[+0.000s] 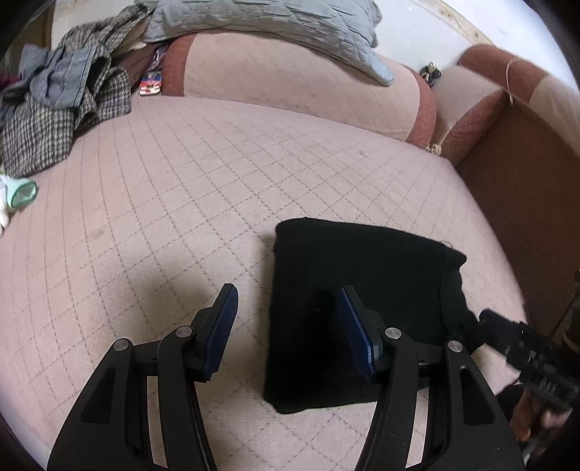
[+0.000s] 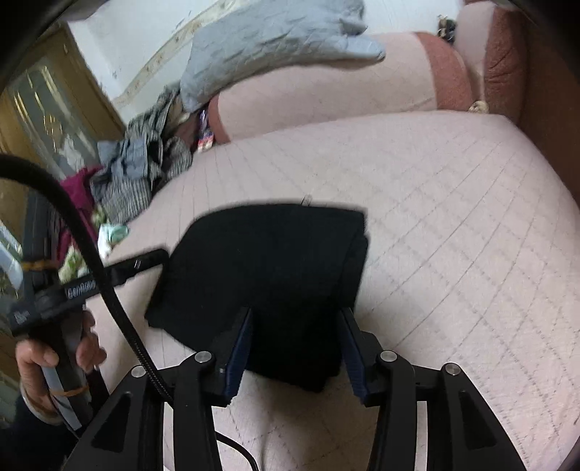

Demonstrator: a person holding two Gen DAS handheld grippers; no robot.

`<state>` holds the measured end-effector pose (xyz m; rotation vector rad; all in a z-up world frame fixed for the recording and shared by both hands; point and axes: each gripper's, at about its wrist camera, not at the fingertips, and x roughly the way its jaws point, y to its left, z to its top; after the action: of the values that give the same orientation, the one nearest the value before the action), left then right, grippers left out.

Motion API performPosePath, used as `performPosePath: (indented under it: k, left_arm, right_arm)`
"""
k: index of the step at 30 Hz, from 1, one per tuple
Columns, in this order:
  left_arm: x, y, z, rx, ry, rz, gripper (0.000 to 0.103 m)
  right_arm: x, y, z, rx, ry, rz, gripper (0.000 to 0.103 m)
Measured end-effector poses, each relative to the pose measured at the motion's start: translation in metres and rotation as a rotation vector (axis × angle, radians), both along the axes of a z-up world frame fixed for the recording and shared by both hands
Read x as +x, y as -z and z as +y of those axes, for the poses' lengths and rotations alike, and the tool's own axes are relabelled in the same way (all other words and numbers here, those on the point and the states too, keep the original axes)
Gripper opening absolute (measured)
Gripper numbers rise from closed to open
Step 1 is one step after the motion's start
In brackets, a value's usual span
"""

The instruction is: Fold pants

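black pants (image 1: 359, 290) lie folded in a compact square on the pink quilted sofa seat (image 1: 174, 203).

left gripper (image 1: 286, 322) hovers with jaws wide and empty, one finger over the pants' left edge, the other over bare seat. right gripper (image 2: 295, 344) straddles the near edge of the pants, jaws parted, pads not pressing. a heap of checked clothes (image 1: 54, 119) sits far left, grey quilt (image 1: 272, 25) on the backrest.

The pants (image 1: 362, 290) were black; the bed cover (image 1: 163, 217) was pink with a diamond pattern; the pillow (image 1: 272, 21) was grey-blue; the pads (image 1: 221, 326) were blue.
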<state>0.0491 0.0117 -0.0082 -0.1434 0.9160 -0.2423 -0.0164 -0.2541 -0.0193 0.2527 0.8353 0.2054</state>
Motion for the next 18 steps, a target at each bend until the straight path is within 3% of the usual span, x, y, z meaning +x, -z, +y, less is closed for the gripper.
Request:
performPosePath:
  k: [4,11,12,14,16,18]
  left_arm:
    - [0.008,0.008,0.014,-0.039,-0.012,0.035,0.057]
    - [0.018,0.033,0.012,-0.141,0.035,0.113,0.058]
    - [0.020,0.037,0.012,-0.158,0.032,0.122,0.061]
    - [0.024,0.046,0.015,-0.195,0.004,0.143,0.081]
    - [0.027,0.056,0.019,-0.258,-0.025,0.163,0.082]
    - [0.025,0.056,0.020,-0.273,-0.028,0.139,0.083]
  right_arm:
    - [0.006,-0.001,-0.023,0.062,0.081,-0.005,0.064]
    - [0.026,0.031,-0.034,0.206,0.065,0.081,0.064]
    - [0.028,0.034,-0.033,0.226,0.059,0.086,0.064]
    - [0.033,0.041,-0.033,0.270,0.042,0.097,0.065]
    - [0.037,0.047,-0.034,0.310,0.036,0.087,0.063]
    - [0.039,0.048,-0.031,0.326,0.023,0.076,0.052]
